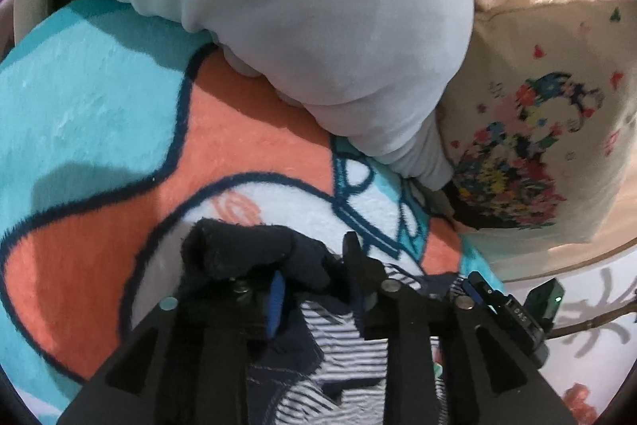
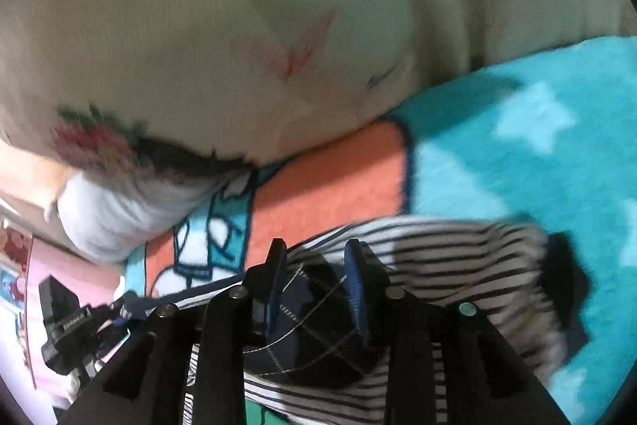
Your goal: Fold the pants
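Observation:
The pants are navy with black-and-white striped panels. In the left wrist view a navy cuff (image 1: 239, 249) drapes over the left finger of my left gripper (image 1: 314, 277), with striped cloth (image 1: 338, 345) below between the fingers. The jaws stand apart with cloth between them; I cannot tell if they pinch it. In the right wrist view the striped pants (image 2: 450, 257) lie across the blanket, a navy cuff (image 2: 565, 285) at the right. My right gripper (image 2: 314, 285) has navy cloth with thin diamond lines (image 2: 314, 337) between its fingers; the view is blurred.
A fleece blanket (image 1: 99, 106) in turquoise, orange and white covers the surface. A pale grey pillow (image 1: 278, 6) and a cream flowered cushion (image 1: 537, 146) lie behind. The cushion fills the top of the right wrist view (image 2: 239, 26). The other gripper shows at each view's edge.

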Action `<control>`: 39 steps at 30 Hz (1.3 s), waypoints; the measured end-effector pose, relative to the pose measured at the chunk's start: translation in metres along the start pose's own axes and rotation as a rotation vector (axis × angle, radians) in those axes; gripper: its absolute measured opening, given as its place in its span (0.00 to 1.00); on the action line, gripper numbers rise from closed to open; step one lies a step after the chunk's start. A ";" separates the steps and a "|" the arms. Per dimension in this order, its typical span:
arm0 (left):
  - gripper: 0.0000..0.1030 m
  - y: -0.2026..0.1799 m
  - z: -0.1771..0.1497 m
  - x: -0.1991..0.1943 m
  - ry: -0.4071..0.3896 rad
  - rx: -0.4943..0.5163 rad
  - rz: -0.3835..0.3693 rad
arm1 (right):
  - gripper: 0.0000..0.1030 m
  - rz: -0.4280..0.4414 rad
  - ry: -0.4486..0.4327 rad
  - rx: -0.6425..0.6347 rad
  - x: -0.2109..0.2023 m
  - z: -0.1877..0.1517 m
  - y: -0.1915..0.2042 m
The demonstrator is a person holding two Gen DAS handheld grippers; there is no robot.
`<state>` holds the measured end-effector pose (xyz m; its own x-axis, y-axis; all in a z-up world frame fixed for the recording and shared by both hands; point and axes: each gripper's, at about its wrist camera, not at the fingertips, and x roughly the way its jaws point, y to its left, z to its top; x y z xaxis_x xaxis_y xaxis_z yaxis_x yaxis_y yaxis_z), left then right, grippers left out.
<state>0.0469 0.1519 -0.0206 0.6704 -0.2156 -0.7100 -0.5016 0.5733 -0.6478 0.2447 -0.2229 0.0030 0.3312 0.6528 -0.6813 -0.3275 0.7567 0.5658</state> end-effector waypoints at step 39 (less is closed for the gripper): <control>0.52 -0.073 -0.124 0.015 -0.033 0.473 0.108 | 0.51 -0.140 -0.005 -0.055 -0.150 -0.085 -0.099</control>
<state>0.0253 0.0088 -0.0183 0.6488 -0.1145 -0.7523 -0.2711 0.8890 -0.3691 0.1519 -0.3986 0.0100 0.3815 0.5409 -0.7496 -0.3256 0.8376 0.4386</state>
